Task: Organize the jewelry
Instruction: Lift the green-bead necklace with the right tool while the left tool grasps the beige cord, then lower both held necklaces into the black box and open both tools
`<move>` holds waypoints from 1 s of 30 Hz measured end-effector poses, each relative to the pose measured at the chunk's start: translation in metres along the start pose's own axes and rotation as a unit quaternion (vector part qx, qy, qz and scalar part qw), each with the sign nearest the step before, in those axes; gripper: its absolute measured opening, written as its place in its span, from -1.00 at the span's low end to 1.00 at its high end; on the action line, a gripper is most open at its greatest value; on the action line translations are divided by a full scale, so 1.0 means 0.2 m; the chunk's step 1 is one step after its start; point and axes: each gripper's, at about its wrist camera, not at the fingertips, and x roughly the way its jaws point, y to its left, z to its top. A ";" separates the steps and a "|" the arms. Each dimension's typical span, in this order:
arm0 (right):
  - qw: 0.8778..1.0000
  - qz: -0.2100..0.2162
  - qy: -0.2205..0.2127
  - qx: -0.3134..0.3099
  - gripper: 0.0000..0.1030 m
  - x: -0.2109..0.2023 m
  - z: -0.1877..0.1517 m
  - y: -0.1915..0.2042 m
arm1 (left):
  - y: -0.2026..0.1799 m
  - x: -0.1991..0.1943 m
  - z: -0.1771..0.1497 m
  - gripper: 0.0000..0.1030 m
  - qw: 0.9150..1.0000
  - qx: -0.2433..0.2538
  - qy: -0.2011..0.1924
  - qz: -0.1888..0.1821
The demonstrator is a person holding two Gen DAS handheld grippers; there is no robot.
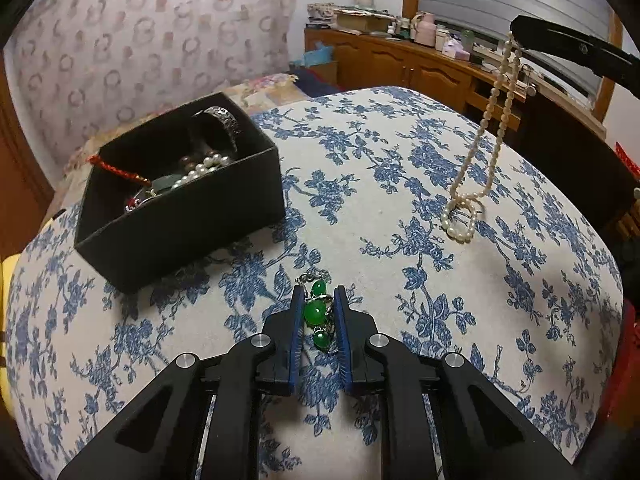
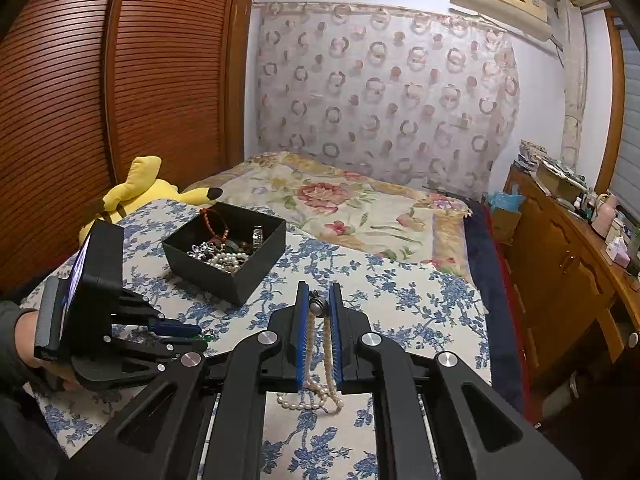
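1. The left gripper (image 1: 318, 312), low in the centre of its own view, has its blue pads closed in on a green-stone piece (image 1: 315, 313) lying on the floral cloth (image 1: 400, 152); the stones sit between the pads, which look to be touching its metal setting.
2. The right gripper (image 2: 319, 312) is clamped on a pearl necklace (image 2: 320, 360) near its clasp; the strand hangs down with its lower loop resting on the cloth, seen at right of centre in the left view.
3. The black box (image 1: 176, 236), at the left of the left view, already holds pearls, a red cord and a dark band.
4. For the step in hand, I judge the left grip should be firm on the middle stone before lifting straight up, since the small linked stones could slip or snag.
5. Then carry it over the box rim and release low inside; the hanging necklace needs height to clear the wall.
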 end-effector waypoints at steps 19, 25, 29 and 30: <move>0.996 0.025 -0.077 -0.029 -0.78 -0.06 0.36 0.14 | 0.26 -0.41 0.26 -0.79 0.993 -0.041 -0.106 0.009; 0.993 0.037 -0.103 -0.044 -0.78 -0.02 0.55 0.19 | 0.41 -0.43 0.39 -0.79 0.990 -0.061 -0.123 0.028; 0.991 0.043 -0.111 -0.054 -0.78 0.03 0.66 0.22 | 0.50 -0.37 0.42 -0.79 0.990 -0.073 -0.118 0.035; 0.991 0.043 -0.113 -0.055 -0.78 0.04 0.68 0.23 | 0.52 -0.36 0.42 -0.79 0.990 -0.076 -0.117 0.035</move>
